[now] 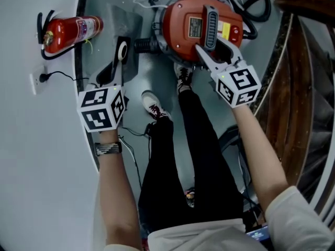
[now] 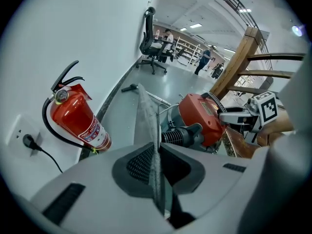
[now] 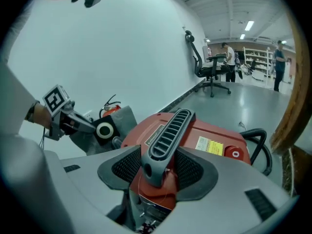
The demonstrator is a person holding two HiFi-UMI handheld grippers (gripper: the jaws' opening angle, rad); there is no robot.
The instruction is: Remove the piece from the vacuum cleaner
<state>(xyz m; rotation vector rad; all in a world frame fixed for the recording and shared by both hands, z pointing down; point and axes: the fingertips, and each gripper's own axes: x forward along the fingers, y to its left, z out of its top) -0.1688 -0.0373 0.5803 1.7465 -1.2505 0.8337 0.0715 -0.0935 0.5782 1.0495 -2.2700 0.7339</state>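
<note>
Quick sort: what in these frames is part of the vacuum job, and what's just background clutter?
In the job:
- red vacuum cleaner
- its grey handle, clamped by the right gripper
- grey piece with a black collar, clamped by the left gripper

Lying about:
- fire extinguisher
- wall plug
- office chair
- wooden railing

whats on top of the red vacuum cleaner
A dark ribbed handle runs along the top of the vacuum cleaner, with the right gripper shut on its near end. A yellow label sits beside it. The jaws cover the lid under that end.
</note>
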